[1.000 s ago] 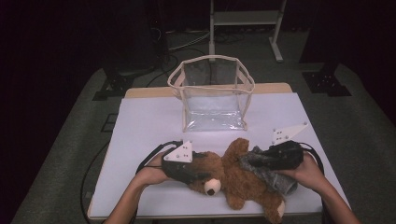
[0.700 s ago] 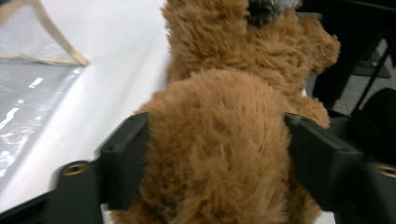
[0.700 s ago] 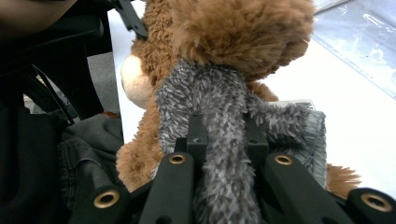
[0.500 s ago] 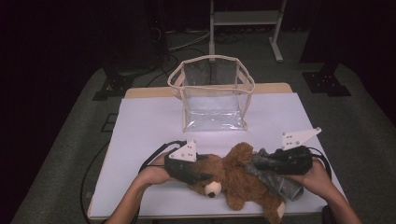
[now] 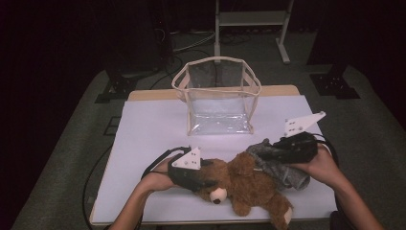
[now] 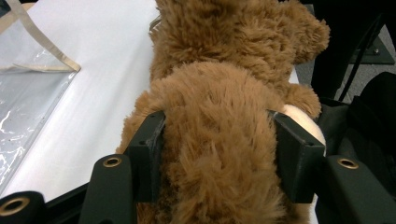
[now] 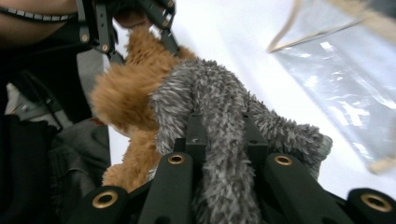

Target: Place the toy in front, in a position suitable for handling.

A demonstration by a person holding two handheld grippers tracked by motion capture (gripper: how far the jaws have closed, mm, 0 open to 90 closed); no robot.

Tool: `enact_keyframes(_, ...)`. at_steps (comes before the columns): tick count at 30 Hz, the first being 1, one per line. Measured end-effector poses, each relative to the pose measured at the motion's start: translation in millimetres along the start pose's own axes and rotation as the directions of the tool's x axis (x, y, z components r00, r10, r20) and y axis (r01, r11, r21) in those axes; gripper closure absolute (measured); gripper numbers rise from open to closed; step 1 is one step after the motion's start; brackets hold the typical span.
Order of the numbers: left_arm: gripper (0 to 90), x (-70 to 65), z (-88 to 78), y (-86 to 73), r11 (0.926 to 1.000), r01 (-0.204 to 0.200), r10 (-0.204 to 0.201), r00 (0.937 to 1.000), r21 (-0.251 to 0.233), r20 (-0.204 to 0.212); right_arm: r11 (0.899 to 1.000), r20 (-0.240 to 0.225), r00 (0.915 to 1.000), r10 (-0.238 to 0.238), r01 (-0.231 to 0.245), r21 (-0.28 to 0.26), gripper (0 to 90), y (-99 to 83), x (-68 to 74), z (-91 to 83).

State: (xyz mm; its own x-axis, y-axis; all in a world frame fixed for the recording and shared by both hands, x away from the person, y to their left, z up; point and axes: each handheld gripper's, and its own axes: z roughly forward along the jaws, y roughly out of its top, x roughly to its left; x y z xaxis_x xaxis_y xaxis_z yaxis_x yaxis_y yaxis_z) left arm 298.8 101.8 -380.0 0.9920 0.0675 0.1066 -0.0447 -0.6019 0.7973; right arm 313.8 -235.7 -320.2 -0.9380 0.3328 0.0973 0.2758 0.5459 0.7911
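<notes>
While the left gripper [image 5: 203, 179] pinches the brown teddy bear [image 5: 249, 189], the right gripper [image 5: 268, 152], clamped on the grey plush toy [image 5: 280, 167], should lift both together toward the clear bag [image 5: 218, 98] at twelve o'clock.

The left gripper [image 5: 203, 179] is a matte black plastic tool topped by a pale grey three-cornered plate dotted with small dark holes. A thin black cable loops away from its rear. The right gripper [image 5: 268, 152] has the same black body, the same grey three-cornered plate standing on top, and a black cable curling behind it. In both gripper views the jaws are flat black bars with blocky square pads, joined by linkage arms that carry round brass-coloured rivets. Both forearms are bare, with no sleeves showing.
</notes>
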Motion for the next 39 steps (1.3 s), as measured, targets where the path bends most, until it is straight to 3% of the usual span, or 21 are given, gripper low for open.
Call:
enact_keyframes(4, 42.6, -2.2, -0.1, -0.1, 1.0000, -0.007, 0.007, 1.0000, -0.002, -0.002, 0.999, -0.042, 0.9991, -0.011, 0.013, 0.052, 77.6, 0.7, 2.9, 23.7)
enact_keyframes(8, 42.1, -3.1, 0.1, -0.4, 0.9999, -0.012, 0.012, 0.9999, -0.005, -0.001, 0.995, -0.049, 0.9988, -0.008, 0.013, 0.104, 77.5, -5.7, 5.7, 37.7)
enact_keyframes(13, 41.7, -3.6, -0.4, 0.0, 0.9999, -0.017, 0.017, 0.9998, 0.000, -0.003, 0.996, -0.035, 0.9994, 0.005, -0.002, 0.090, 77.4, -11.4, 4.0, 27.1)
enact_keyframes(19, 41.3, -3.8, -0.6, 0.2, 0.9998, -0.021, 0.021, 0.9998, 0.000, -0.002, 0.996, 0.013, 0.9987, 0.049, -0.049, 0.072, 77.3, -34.8, 2.5, -1.5)
enact_keyframes(28, 41.0, -3.9, -0.4, 1.0, 0.9996, -0.027, 0.027, 0.9996, -0.004, -0.001, 0.991, 0.039, 0.9914, 0.125, -0.126, 0.034, 77.2, -66.4, 1.6, -31.3)
enact_keyframes(31, 40.8, -3.5, 0.0, 1.4, 0.9997, -0.026, 0.026, 0.9997, -0.002, -0.003, 0.993, 0.042, 0.9919, 0.120, -0.121, 0.014, 77.2, -61.2, 0.7, -40.0)
enact_keyframes(39, 40.7, -3.9, 0.0, 2.1, 0.9995, -0.031, 0.031, 0.9995, 0.003, -0.004, 1.000, 0.023, 0.9994, 0.027, -0.027, -0.011, 77.2, -6.6, -1.1, -45.9)
